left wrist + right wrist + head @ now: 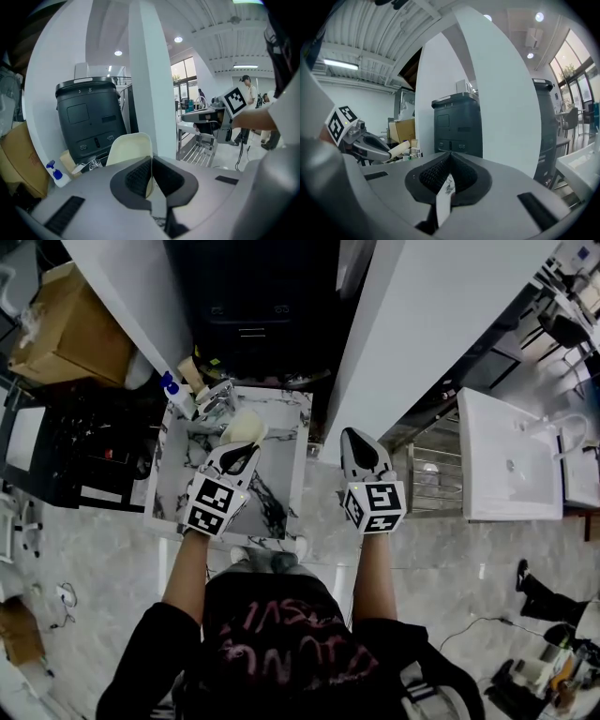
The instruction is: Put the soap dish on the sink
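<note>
My left gripper [242, 450] is shut on the rim of a cream soap dish [246, 426], holding it above the marble sink [281, 486]. In the left gripper view the dish [129, 149] stands upright, pinched between the dark pads of that gripper [151, 161]. A chrome faucet [217, 397] sits at the sink's far edge. Off the sink's right side, over the floor, my right gripper [356, 439] has its jaws pressed together [449, 164]. A small white printed slip [444, 197] hangs below its pads.
A blue-pump soap bottle [173, 390] stands by the faucet. Behind the sink is a black machine [248, 306] between white pillars [422, 334]. A cardboard box [66, 324] lies far left. A metal rack [436, 479] and a white basin [506, 456] are right.
</note>
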`<action>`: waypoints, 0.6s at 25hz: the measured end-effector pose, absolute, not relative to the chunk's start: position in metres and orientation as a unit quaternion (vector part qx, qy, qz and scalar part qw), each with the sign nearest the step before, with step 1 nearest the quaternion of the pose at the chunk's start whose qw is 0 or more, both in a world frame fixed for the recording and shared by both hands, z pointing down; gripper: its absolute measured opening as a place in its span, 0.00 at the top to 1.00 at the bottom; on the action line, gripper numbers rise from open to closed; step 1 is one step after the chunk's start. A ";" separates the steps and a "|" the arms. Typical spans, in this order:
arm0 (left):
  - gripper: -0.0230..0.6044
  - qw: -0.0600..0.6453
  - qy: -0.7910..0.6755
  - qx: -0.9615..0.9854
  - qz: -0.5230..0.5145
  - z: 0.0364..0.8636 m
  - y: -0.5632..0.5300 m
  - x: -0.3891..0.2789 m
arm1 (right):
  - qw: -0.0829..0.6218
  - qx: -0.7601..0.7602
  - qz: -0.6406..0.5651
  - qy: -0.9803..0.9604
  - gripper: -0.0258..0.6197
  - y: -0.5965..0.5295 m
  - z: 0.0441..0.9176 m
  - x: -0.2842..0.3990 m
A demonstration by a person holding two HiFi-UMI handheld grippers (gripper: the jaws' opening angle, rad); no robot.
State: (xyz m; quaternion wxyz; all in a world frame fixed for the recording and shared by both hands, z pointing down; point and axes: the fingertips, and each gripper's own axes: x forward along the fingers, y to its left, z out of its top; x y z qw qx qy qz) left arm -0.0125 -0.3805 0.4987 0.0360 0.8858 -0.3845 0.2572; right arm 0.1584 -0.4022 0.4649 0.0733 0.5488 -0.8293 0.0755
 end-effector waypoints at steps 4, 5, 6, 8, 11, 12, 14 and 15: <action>0.92 0.022 -0.374 0.885 0.276 0.503 -0.391 -0.007 | 0.067 0.553 0.077 -0.827 0.94 -0.413 0.464 0.165; 0.92 0.021 -0.373 0.885 0.278 0.504 -0.395 -0.007 | 0.068 0.555 0.077 -0.825 0.94 -0.415 0.465 0.166; 0.92 0.019 -0.372 0.885 0.281 0.507 -0.398 -0.007 | 0.069 0.557 0.077 -0.824 0.94 -0.416 0.465 0.166; 0.92 0.020 -0.368 0.885 0.285 0.512 -0.404 -0.007 | 0.073 0.559 0.077 -0.822 0.94 -0.418 0.467 0.166; 0.92 0.022 -0.359 0.887 0.289 0.520 -0.411 -0.008 | 0.082 0.565 0.075 -0.818 0.94 -0.420 0.471 0.165; 0.92 0.022 -0.356 0.888 0.291 0.522 -0.414 -0.008 | 0.085 0.566 0.075 -0.816 0.94 -0.421 0.472 0.165; 0.92 0.021 -0.349 0.890 0.294 0.527 -0.419 -0.008 | 0.081 0.570 0.079 -0.814 0.94 -0.422 0.473 0.165; 0.92 0.021 -0.346 0.890 0.295 0.530 -0.423 -0.008 | 0.073 0.572 0.085 -0.812 0.94 -0.423 0.472 0.166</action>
